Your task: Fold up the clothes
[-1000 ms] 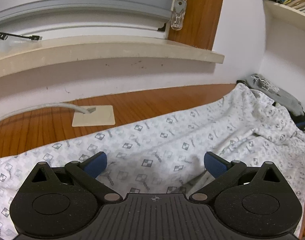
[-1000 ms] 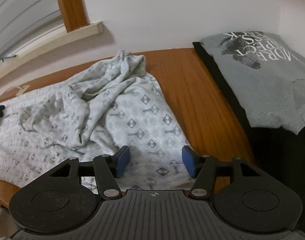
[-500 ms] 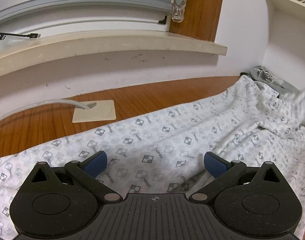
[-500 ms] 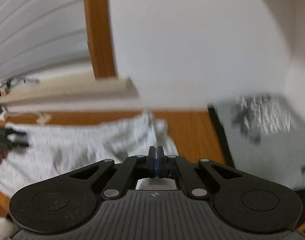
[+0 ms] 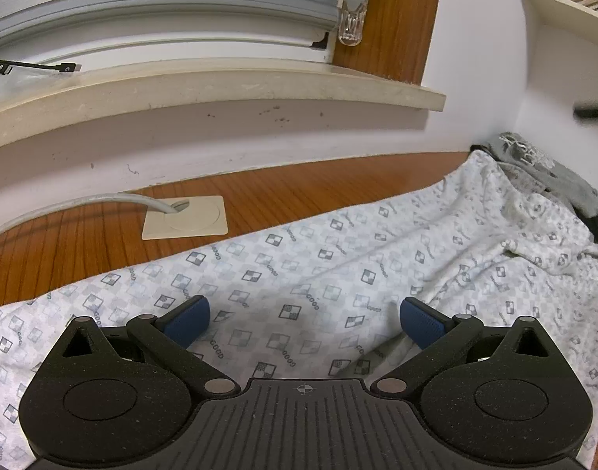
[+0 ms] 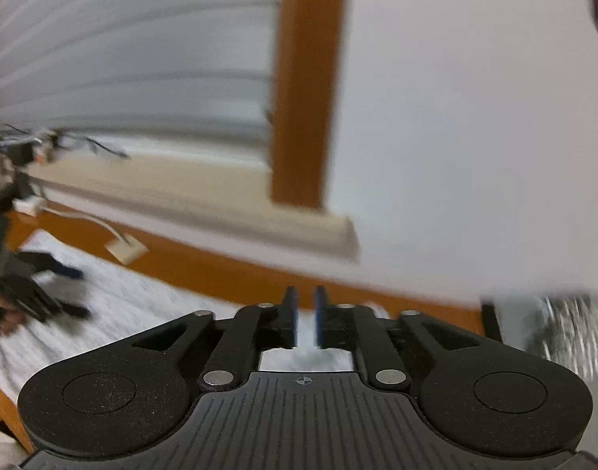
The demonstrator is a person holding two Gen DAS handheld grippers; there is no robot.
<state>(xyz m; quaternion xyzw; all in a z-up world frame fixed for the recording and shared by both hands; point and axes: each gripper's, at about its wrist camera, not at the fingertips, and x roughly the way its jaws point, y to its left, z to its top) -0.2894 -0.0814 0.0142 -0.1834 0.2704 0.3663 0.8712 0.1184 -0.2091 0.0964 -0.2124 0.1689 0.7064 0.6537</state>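
left wrist view: my left tongs stand wide apart, blue pads hovering low over the patterned garment, clamped on nothing. the garment lies spread across the wooden table, mostly flat near me and bunched into ridges at its far right end, where it runs up against a grey printed shirt. a cable plate sits on bare wood just beyond the cloth's far edge. to do this step well, i judge the left side should pin or grip the near hem before any fold, so the flat part does not drag.

right wrist view: the picture is blurred. my right tongs are raised above the garment, pointing toward the wall and window sill. their jaws are opening, with a narrow gap and no cloth between them. the left tongs show at the left edge, low over the cloth. i think the right should come down on the bunched end, take 1 layer only, and pull it taut before folding.
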